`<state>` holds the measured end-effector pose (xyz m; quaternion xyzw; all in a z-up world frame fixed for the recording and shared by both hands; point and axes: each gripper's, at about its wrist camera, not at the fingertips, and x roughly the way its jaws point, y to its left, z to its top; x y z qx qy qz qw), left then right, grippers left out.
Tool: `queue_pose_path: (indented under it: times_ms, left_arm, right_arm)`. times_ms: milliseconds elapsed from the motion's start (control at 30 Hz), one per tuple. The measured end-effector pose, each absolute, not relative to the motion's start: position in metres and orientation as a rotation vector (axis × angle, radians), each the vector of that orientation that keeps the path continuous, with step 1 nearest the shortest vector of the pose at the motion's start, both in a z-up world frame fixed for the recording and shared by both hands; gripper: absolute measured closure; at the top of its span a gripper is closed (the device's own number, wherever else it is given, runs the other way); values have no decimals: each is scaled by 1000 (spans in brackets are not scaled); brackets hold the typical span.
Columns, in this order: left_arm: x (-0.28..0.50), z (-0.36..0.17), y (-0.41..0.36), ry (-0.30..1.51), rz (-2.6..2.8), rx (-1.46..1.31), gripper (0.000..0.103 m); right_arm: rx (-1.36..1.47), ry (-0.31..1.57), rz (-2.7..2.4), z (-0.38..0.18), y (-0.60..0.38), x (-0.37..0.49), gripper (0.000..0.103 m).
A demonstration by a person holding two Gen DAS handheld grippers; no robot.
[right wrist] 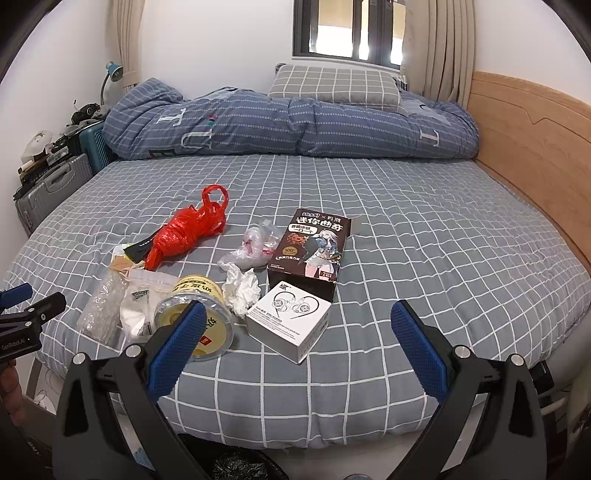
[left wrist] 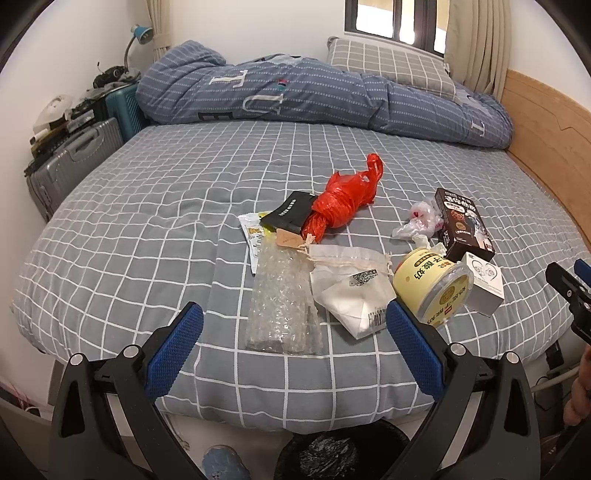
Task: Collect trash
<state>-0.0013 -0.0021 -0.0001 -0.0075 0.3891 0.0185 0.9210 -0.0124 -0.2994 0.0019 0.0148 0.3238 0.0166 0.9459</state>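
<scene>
A bed (right wrist: 406, 221) in a grey checked sheet fills the room, with a rolled blue quilt (right wrist: 288, 125) and checked pillow (right wrist: 332, 86) at 12 o'clock. A dark-framed window (right wrist: 347, 29) sits above; wooden headboard (right wrist: 535, 147) at 3 o'clock, suitcases (right wrist: 48, 188) and blue lamp (right wrist: 114, 72) at 10 o'clock

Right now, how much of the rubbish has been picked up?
None, by the look of it. Both the left tool and right tool are open and empty above the bed edge. The red bag, bubble wrap, yellow tub, tissue, white box and brown box all lie on the bed. The bin waits below.
</scene>
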Motion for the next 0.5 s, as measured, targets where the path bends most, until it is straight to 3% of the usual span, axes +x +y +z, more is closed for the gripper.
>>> queue_pose_path:
  times_ms: [500]
  left_arm:
    - [-2, 3, -6, 791, 36, -11, 6]
  right_arm:
    - [38, 659, 31, 3, -302, -12, 7]
